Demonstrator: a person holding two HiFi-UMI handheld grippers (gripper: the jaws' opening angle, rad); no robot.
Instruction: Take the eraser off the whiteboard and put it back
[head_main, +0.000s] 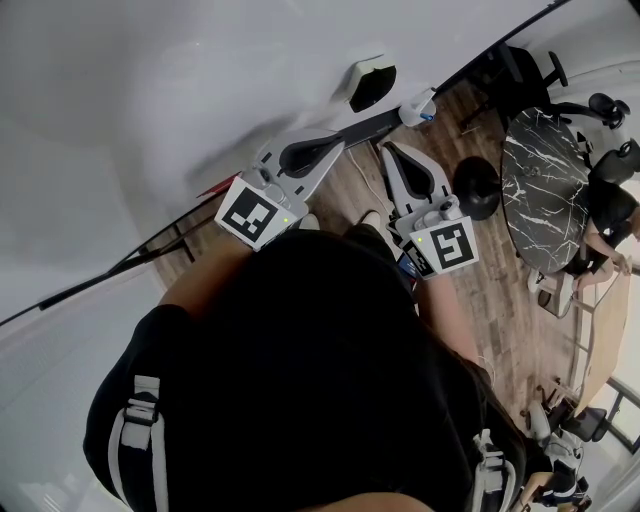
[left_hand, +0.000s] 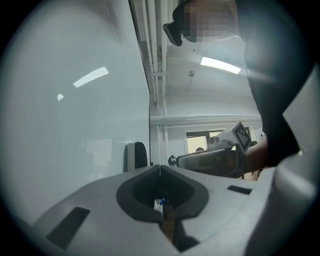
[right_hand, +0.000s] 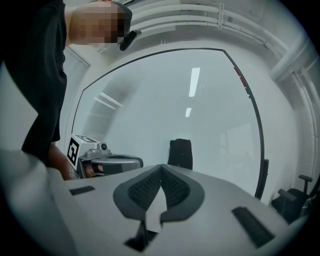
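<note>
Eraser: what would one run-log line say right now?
eraser: on whiteboard, untouched | left gripper: fingers shut, empty | right gripper: fingers shut, empty

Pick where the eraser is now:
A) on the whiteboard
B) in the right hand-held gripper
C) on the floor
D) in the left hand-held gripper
A: the eraser sits on the whiteboard, ahead of the left hand-held gripper and the right hand-held gripper, both shut and empty.
</note>
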